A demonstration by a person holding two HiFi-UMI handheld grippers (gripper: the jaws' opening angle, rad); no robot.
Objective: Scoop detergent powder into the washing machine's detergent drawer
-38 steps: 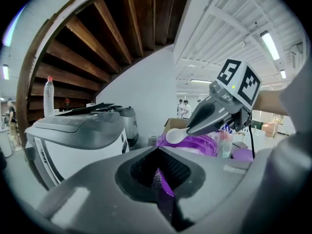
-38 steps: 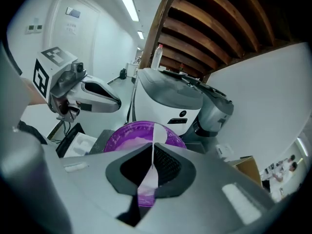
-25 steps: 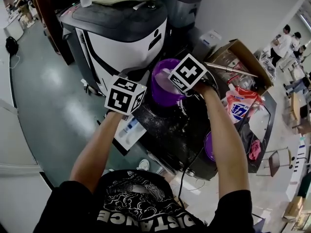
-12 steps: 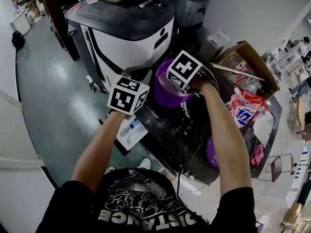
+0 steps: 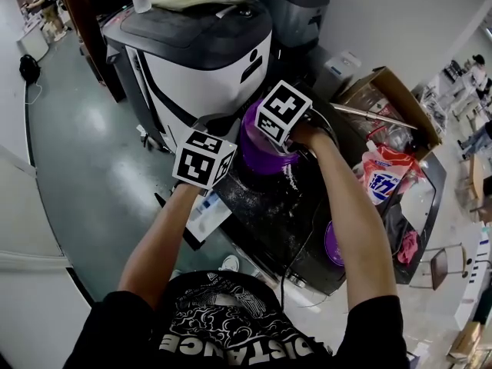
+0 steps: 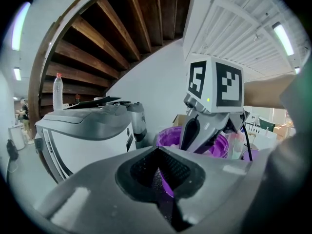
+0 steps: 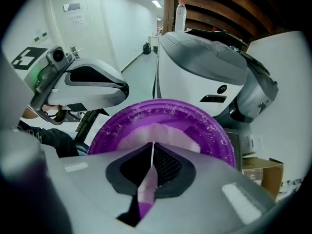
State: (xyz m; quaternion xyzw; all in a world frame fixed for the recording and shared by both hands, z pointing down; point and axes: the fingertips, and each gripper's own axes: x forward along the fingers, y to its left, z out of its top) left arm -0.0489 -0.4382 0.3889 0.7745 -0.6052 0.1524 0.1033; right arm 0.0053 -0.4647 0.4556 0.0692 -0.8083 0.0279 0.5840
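Right claw (image 7: 152,156) is clamped on a thin purple strip (image 7: 145,191) that points at the white powder (image 7: 161,133) in the single purple tub (image 7: 217,133). The left claw (image 6: 158,172) is closed on a powder-flecked purple piece (image 6: 166,195); what it belongs to I cannot tell. The tub stands at the far left corner of the dark, powder-strewn counter (image 5: 284,206). One red detergent bag (image 5: 383,177) lies toward the right edge, its blue print unreadable. One white washing machine (image 5: 196,68) and one grey machine (image 5: 296,10) stand beyond. The black shirt (image 5: 231,321) reads "DISTANCE".
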